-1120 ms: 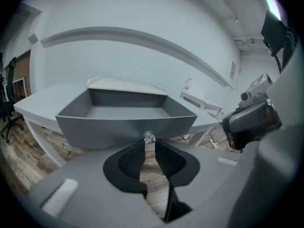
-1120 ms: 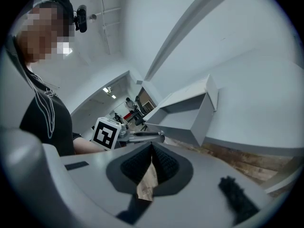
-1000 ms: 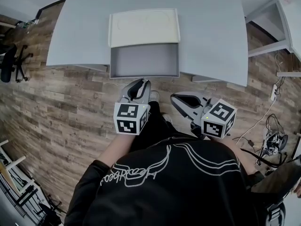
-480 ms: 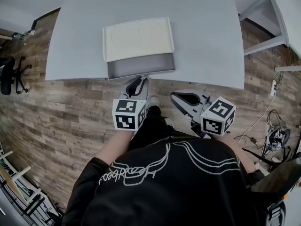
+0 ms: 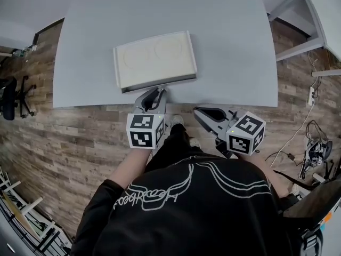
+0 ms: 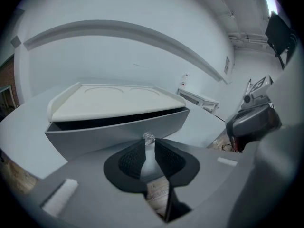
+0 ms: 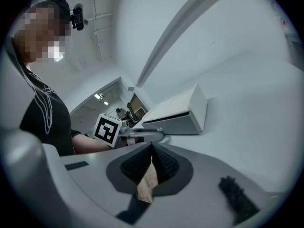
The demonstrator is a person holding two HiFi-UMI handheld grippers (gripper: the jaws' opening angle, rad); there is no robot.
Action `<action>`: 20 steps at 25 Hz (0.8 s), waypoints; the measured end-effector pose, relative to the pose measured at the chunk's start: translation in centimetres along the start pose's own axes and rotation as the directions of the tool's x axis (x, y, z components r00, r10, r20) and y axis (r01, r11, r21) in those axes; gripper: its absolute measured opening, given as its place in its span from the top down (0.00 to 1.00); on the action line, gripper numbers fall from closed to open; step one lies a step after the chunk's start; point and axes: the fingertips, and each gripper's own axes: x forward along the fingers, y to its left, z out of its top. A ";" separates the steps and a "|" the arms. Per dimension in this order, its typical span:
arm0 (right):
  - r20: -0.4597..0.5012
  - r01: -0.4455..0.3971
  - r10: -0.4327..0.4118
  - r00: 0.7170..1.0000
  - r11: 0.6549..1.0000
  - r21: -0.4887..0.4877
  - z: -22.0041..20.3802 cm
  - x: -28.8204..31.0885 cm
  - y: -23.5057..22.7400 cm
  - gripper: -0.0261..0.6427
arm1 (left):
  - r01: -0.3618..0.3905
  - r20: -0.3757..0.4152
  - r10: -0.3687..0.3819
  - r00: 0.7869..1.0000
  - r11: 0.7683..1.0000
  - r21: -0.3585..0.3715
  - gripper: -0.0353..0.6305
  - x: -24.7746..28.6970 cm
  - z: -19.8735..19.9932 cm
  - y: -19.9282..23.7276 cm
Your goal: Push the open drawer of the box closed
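A flat cream box [image 5: 154,57] lies near the front edge of the grey table [image 5: 234,47]. Its grey drawer [image 5: 160,82] sticks out only a narrow strip, and a thin dark gap shows under the lid in the left gripper view [image 6: 114,120]. My left gripper [image 5: 152,96] is against the drawer front, its jaws nearly together around the small clear knob [image 6: 148,137]. My right gripper [image 5: 201,112] hangs shut and empty off the table's front edge, to the right of the box. The right gripper view shows the box [image 7: 175,106] from its side.
A second white table [image 5: 319,15] stands at the far right. An office chair [image 5: 8,97] sits on the wooden floor at the left. Cables [image 5: 314,153] lie on the floor at the right. The person's body fills the lower part of the head view.
The drawer has slid from wide open to almost fully in. My left gripper has moved forward with the drawer front. The right gripper has stayed beside it.
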 end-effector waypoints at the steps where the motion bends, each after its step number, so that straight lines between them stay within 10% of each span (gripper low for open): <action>1: 0.003 0.003 -0.003 1.000 1.000 0.002 0.2 0.0 -0.1 0.95 | -0.001 -0.003 0.001 1.000 1.000 0.002 0.84 0.2 0.2 0.1; 20: 0.029 0.003 -0.002 1.000 0.999 -0.039 0.0 -2.9 2.2 0.95 | -0.002 -0.013 0.001 1.000 0.997 -0.081 0.80 -1.9 0.0 -0.8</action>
